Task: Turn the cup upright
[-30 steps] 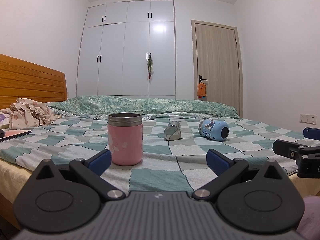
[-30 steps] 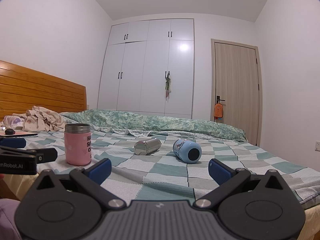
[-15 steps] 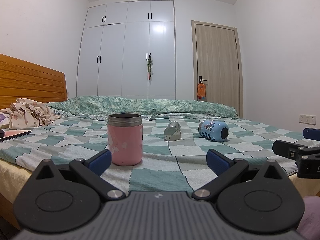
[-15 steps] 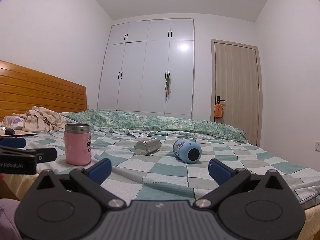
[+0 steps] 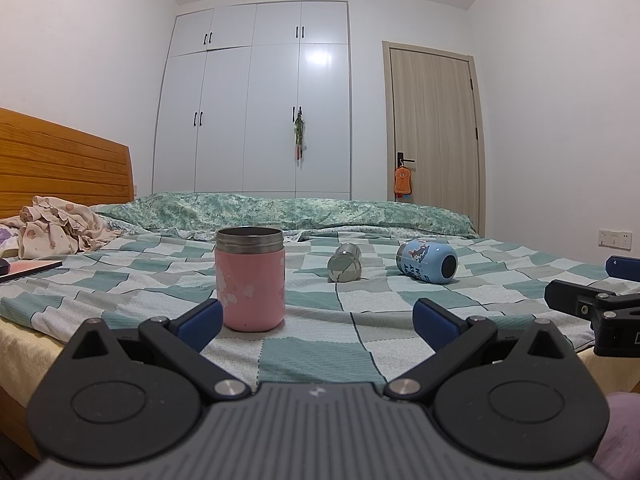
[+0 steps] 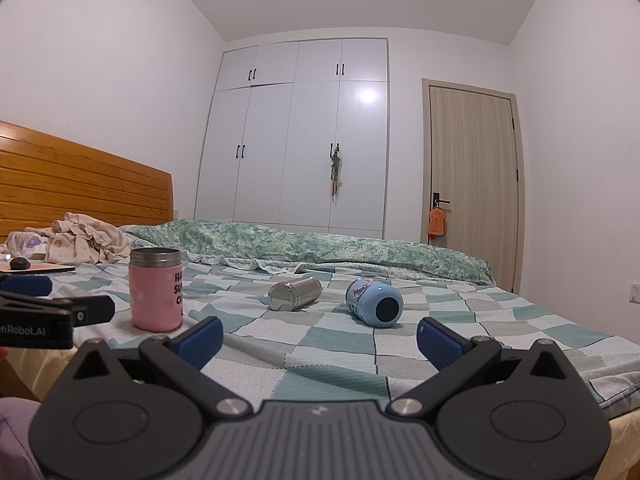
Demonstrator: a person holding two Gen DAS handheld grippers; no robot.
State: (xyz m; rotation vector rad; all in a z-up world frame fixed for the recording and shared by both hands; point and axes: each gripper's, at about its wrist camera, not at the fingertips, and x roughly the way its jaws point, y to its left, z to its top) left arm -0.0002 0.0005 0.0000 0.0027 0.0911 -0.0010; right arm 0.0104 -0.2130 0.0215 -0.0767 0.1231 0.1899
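Pink cup (image 5: 250,280) upright, blue cup (image 6: 374,302) and steel cup (image 6: 294,293) lying sideways

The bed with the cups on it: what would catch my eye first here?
Probably the upright pink cup with a steel rim, standing on the green checked bedspread just ahead of the open left gripper. Farther back, a small steel cup and a light blue cartoon-print cup lie on their sides, in front of the open right gripper.
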